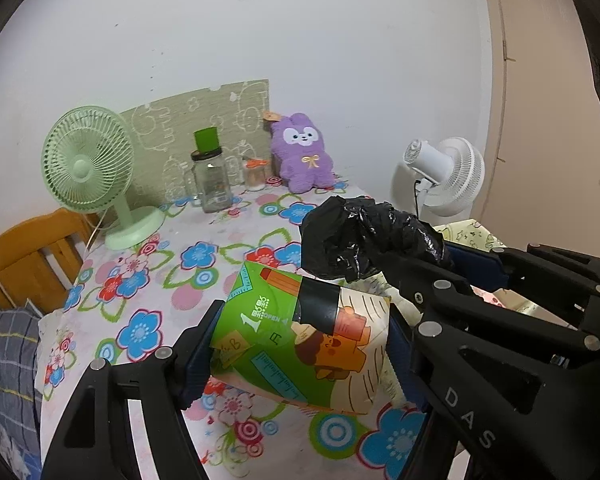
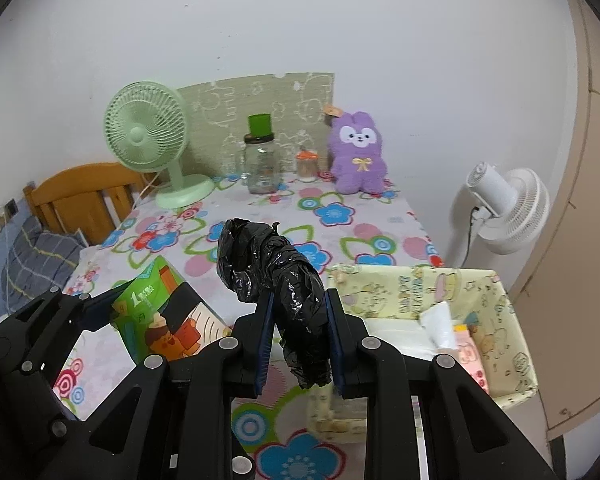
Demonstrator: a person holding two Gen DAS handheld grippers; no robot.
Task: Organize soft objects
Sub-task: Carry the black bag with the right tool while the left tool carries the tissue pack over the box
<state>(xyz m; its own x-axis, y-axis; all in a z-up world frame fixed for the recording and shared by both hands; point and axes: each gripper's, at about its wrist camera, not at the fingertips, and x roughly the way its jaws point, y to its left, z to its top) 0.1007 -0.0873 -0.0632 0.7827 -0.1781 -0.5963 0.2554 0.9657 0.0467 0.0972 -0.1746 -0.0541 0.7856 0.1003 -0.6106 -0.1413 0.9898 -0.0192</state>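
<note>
The counter [image 2: 260, 216], covered in a flower-print cloth, carries everything. Along its back edge stand a green fan [image 2: 148, 136], a glass jar [image 2: 261, 166] and a purple plush toy [image 2: 356, 152]. A white fan [image 2: 508, 210] stands off the counter to my right.

The pale yellow fabric bin [image 2: 512, 320] sits at the near right corner of the counter, with white and pink items already inside. I judge it to be the destination for the soft objects.

My left hand-held gripper [image 1: 300, 344] is clamped on the tissue pack [image 1: 300, 336], a green and cream printed packet. Its pads [image 1: 198, 356] press the two short sides, and the pack appears lifted clear of the cloth, though I cannot confirm this.

My right hand-held gripper [image 2: 300, 336] is clamped on the black plastic bag [image 2: 276, 280], a crumpled bundle. Its long axis runs forward and slightly left, along the fingers [image 2: 265, 336], and most of it projects past the tips.

The key relation: the bin lies just beside and to the right of my right hand-held gripper, so that one is nearer. The left one with the tissue pack is farther away, on the opposite side. I judge that the next move calls for carrying the bag rightward over the bin wall before releasing it.
</note>
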